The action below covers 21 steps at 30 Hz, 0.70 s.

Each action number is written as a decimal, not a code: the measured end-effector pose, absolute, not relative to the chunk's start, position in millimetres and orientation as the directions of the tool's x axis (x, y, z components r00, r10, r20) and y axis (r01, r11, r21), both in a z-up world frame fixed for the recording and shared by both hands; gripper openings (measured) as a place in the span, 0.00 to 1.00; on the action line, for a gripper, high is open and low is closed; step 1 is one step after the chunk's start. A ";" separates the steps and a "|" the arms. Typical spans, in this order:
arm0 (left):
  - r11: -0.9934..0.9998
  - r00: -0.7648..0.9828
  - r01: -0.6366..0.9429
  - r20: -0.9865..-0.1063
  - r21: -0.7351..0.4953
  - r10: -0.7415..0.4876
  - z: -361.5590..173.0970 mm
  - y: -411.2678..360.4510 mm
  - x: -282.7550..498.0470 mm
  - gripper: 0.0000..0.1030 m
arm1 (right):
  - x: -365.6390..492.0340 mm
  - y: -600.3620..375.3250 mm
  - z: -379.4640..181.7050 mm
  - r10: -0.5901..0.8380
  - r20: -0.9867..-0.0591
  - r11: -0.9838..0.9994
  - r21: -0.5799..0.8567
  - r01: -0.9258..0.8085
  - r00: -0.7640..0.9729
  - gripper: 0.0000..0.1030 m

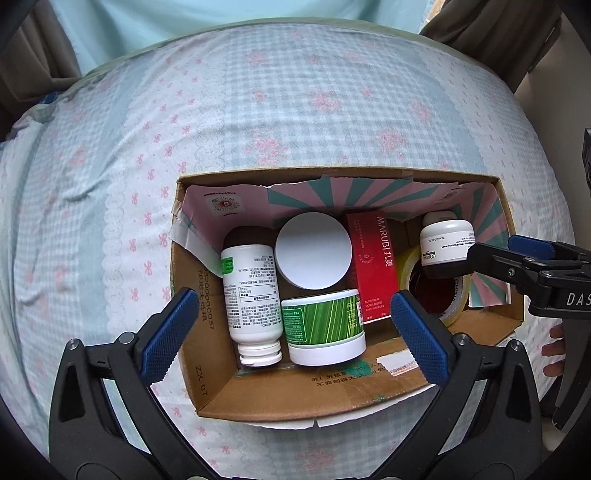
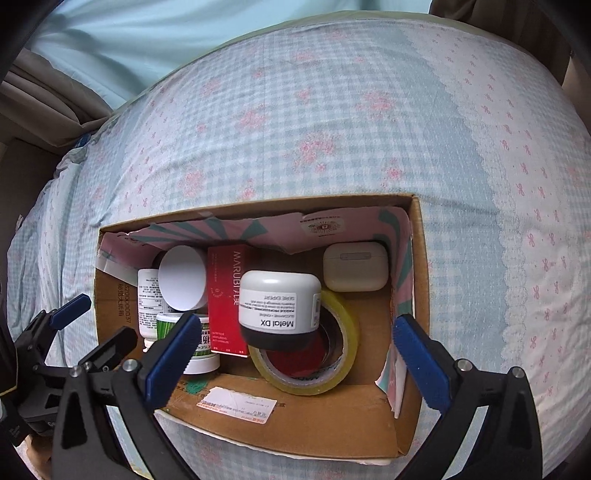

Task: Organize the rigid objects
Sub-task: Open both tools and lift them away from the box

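A bed covered by a pale blue gingham sheet with pink flowers and bows (image 1: 295, 122) fills most of both views. Along the top of the frame runs a plain light blue fabric (image 1: 236, 22). Brown drapery (image 1: 33, 70) hangs in the upper left corner of the left wrist view, and similar brown folds (image 2: 44, 99) show at the upper left of the right wrist view.

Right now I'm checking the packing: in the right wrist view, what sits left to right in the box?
White bottle → red box → Metal DX jar → earbud case.
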State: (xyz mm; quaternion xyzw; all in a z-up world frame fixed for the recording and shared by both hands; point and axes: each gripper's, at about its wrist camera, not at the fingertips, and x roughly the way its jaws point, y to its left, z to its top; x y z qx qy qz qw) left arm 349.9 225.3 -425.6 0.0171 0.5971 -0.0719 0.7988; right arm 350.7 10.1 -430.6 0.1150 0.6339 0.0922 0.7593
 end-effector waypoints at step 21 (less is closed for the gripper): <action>0.996 0.532 0.030 -0.843 -0.079 -0.083 -197.4 199.5 249.8 1.00 | 261.5 -46.5 -224.2 0.249 -0.880 0.968 0.233 -0.088 0.405 1.00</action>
